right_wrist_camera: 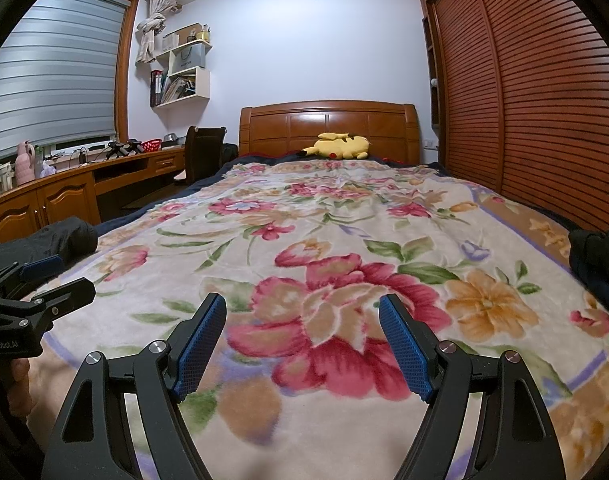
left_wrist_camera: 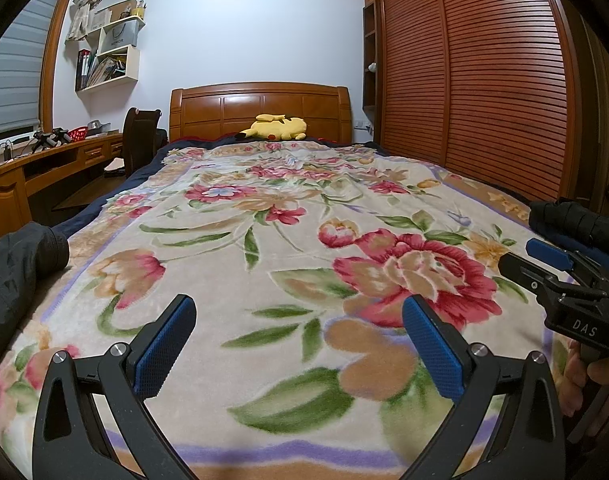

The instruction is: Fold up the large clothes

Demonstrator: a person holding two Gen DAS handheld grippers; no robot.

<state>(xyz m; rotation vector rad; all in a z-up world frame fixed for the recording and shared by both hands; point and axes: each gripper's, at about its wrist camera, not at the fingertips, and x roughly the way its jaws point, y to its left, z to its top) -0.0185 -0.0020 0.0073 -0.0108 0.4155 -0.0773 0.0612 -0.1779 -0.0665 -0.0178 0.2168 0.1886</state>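
Two grippers hover side by side over the near end of a bed covered by a floral blanket point(left_wrist_camera: 288, 208). The left gripper point(left_wrist_camera: 298, 348) has its jaws spread wide with nothing between them, only the blanket's flower pattern showing in the gap. The right gripper point(right_wrist_camera: 302, 350) likewise has its jaws well apart and empty, above a big red bloom. Each gripper shows at the edge of the other's view, and a hand point(left_wrist_camera: 584, 376) grips the right one's handle.

Dark clothes lie at both sides of the bed's near part: a black garment point(left_wrist_camera: 16, 276) bunched at the left edge, just beside the left gripper, and a dark pile point(right_wrist_camera: 596, 260) of black and navy fabric at the right edge. Neither gripper touches either one.

At the far end a yellow plush toy point(left_wrist_camera: 276, 127) lies against the wooden headboard point(left_wrist_camera: 260, 106). A slatted wardrobe point(left_wrist_camera: 484, 68) runs along the right, and a wooden tabletop point(right_wrist_camera: 104, 166) with a chair point(right_wrist_camera: 202, 152) stands at the left under a window blind point(right_wrist_camera: 52, 72).
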